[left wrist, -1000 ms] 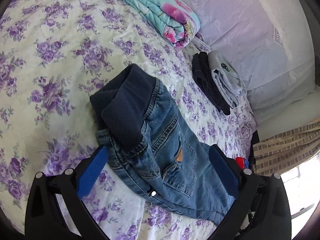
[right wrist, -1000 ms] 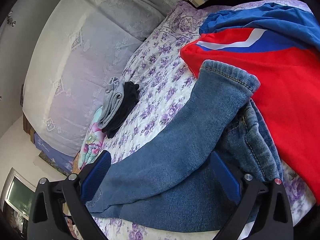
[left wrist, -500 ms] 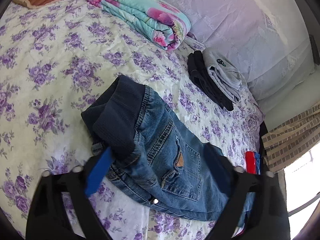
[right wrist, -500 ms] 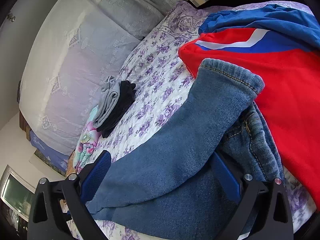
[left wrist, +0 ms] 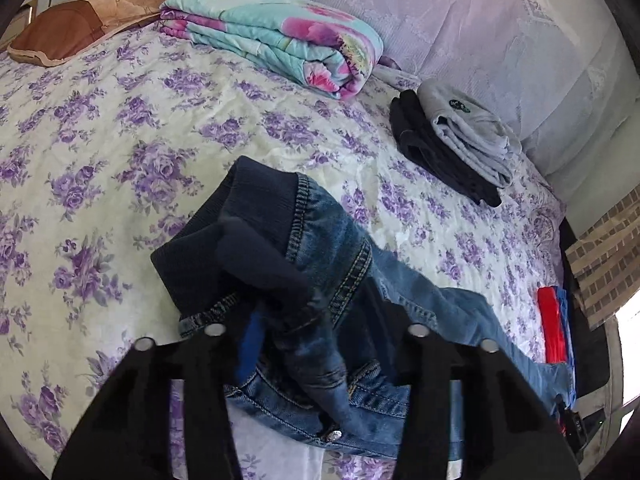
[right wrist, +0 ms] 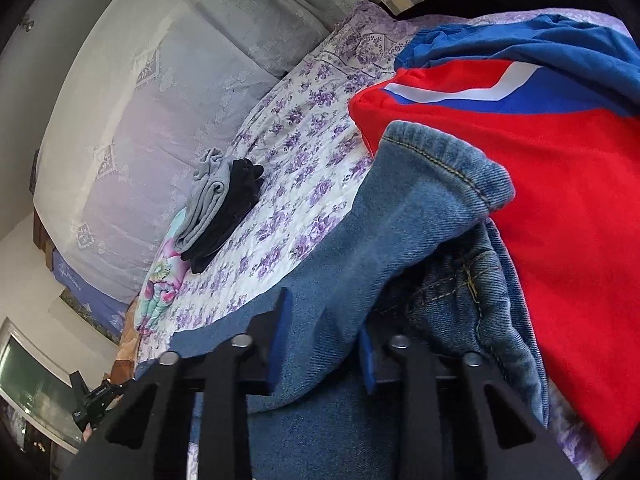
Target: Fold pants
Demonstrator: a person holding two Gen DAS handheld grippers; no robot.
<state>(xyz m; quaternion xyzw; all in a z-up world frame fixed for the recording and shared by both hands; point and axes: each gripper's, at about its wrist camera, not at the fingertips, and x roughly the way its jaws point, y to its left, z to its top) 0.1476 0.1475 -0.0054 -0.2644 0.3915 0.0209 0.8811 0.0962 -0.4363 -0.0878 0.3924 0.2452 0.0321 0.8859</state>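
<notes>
My left tongs [left wrist: 316,344] are closing on the waist end of the jeans [left wrist: 320,280], denim bunched between their pads at the bottom centre of the left view, the dark ribbed waistband [left wrist: 224,236] humped just above them on the flowered bedspread [left wrist: 120,140]. My right tongs [right wrist: 320,344] are closing too, pinching a jeans leg [right wrist: 400,220] at the bottom centre of the right view, the cuff [right wrist: 444,156] lying against a red and blue garment [right wrist: 560,200] to the right. In the left view a folded quilt [left wrist: 280,40] sits upper centre and a grey and black folded pile [left wrist: 460,144] upper right.
</notes>
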